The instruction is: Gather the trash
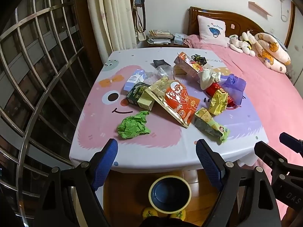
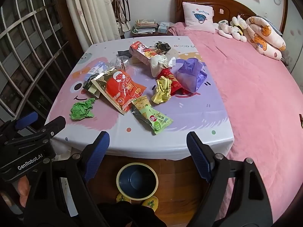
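Observation:
Trash lies on the cartoon-print table (image 1: 94, 147) (image 2: 189, 141): a crumpled green paper (image 1: 132, 125) (image 2: 82, 109), a big orange foil bag (image 1: 176, 102) (image 2: 121, 89), a green snack bag (image 1: 212, 125) (image 2: 151, 117), a yellow wrapper (image 1: 217, 102) (image 2: 162, 91), a purple bag (image 1: 234, 87) (image 2: 189, 75) and a dark green box (image 1: 139, 95). A dark blue bin (image 1: 169, 193) (image 2: 137, 179) stands on the floor below the table's near edge. My left gripper (image 1: 156, 147) is open and empty above that edge. My right gripper (image 2: 147, 140) is open and empty beside it.
A bed with a pink cover (image 2: 255, 94) adjoins the table on the right, with pillows and plush toys at its head. A barred window (image 1: 37, 75) and curtain are on the left. A nightstand with papers (image 2: 145, 27) stands behind the table.

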